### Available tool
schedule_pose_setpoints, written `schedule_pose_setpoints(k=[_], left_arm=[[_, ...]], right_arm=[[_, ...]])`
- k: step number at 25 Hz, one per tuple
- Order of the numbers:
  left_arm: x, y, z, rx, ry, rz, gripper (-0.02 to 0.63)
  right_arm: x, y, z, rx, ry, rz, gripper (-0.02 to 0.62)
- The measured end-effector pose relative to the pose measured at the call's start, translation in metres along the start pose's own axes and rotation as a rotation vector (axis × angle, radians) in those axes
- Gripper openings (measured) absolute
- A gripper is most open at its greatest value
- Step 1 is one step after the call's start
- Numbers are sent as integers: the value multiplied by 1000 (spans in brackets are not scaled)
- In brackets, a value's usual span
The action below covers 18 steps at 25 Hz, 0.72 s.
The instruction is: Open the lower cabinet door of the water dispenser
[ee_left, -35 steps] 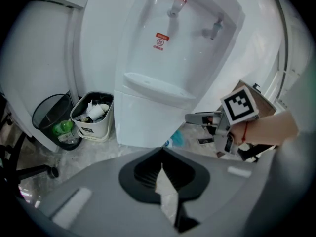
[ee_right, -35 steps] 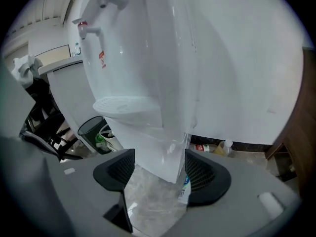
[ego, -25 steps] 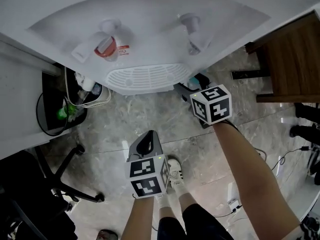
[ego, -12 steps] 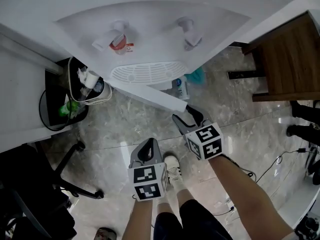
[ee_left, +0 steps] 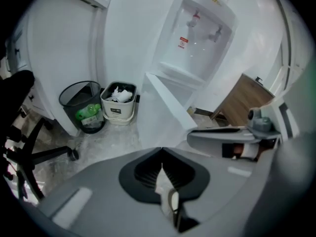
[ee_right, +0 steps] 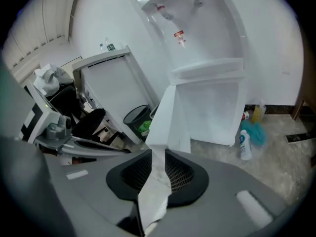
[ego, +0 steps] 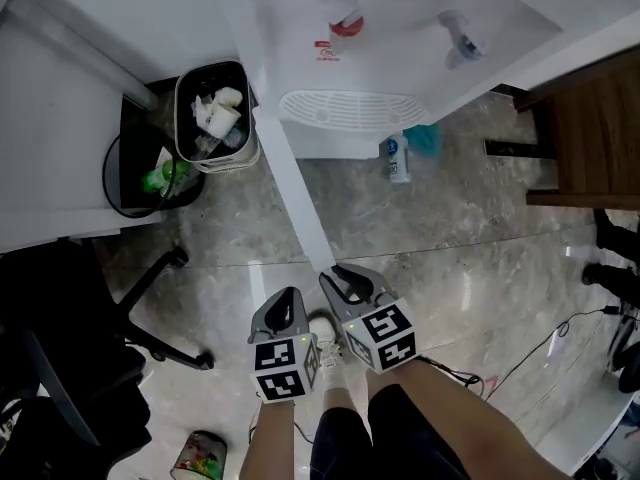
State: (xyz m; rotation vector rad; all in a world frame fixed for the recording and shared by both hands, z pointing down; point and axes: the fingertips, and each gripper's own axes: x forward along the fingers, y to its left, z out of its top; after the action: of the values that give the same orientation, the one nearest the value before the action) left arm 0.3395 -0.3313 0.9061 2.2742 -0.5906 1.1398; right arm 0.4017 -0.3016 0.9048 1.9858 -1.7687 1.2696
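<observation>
The white water dispenser [ego: 400, 28] stands at the top of the head view. Its lower cabinet door [ego: 295, 188] is swung wide open and reaches toward me as a long white strip. My right gripper [ego: 340, 273] is at the door's free edge. In the right gripper view that edge [ee_right: 163, 117] runs between the jaws of the right gripper [ee_right: 158, 169], which are closing on it. The open cabinet [ee_right: 212, 107] shows behind. My left gripper [ego: 285, 298] hangs just left of it, shut and empty. In the left gripper view the door [ee_left: 163, 107] lies ahead.
A white bin full of rubbish [ego: 215, 118] and a black mesh bin [ego: 150, 173] stand left of the dispenser. A spray bottle [ego: 397, 158] and a teal cloth [ego: 425, 140] lie by its base. There is a wooden cabinet [ego: 590, 128] at right and an office chair [ego: 70, 348] at left.
The door has swung from nearly shut to wide open. My right gripper has drawn back toward me along with its edge. My left gripper has also drawn back a little.
</observation>
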Motion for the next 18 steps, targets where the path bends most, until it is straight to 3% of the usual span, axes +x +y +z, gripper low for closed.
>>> schedule_pose_setpoints(k=[4, 13, 18], left_arm=[[-12, 28, -11, -28, 1, 35, 6], [-23, 43, -13, -90, -6, 60, 6], [-47, 21, -12, -86, 15, 45, 6]], right_arm=[[20, 28, -2, 33, 16, -8, -8], [32, 47, -3, 13, 63, -32, -8], [-8, 48, -2, 32, 86, -67, -8]])
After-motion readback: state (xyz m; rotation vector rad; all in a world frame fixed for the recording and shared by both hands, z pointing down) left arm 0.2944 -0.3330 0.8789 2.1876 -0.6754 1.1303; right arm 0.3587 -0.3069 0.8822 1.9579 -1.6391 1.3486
